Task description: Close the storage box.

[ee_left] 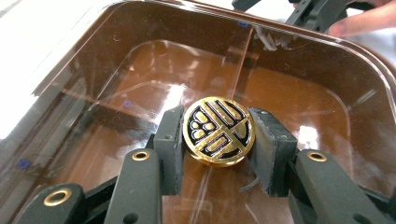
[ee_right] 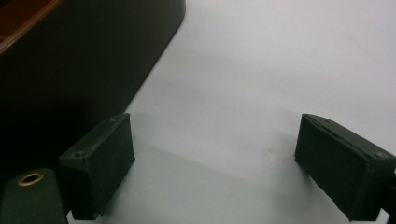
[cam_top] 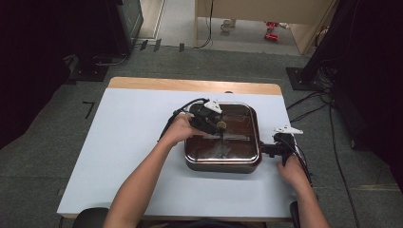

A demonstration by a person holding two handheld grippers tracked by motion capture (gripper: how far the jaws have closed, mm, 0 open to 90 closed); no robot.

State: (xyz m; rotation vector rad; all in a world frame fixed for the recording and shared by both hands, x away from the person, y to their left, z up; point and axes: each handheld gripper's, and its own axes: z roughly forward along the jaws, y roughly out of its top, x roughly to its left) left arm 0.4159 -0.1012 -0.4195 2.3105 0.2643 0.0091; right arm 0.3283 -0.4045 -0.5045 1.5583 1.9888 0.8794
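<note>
A square dark-brown pan [cam_top: 223, 166] stands on the white table right of centre, with a tinted glass lid [ee_left: 140, 84] over it. The lid's round gold and black knob [ee_left: 218, 130] sits between the pads of my left gripper [ee_left: 218, 140], which is shut on it from both sides. From above, the left gripper [cam_top: 212, 118] hangs over the pan's left half. My right gripper [cam_top: 268, 149] rests on the table against the pan's right side. Its jaws [ee_right: 215, 163] stand wide open with only bare table between them, and the pan's dark wall [ee_right: 84, 60] lies to their left.
The white tabletop [cam_top: 133, 142] stretches wide to the left of the pan, with a wooden strip [cam_top: 190, 85] along its far edge. Cables [cam_top: 309, 104] lie on the grey floor at the right. The right gripper [ee_left: 317, 11] and a fingertip show beyond the lid's far rim.
</note>
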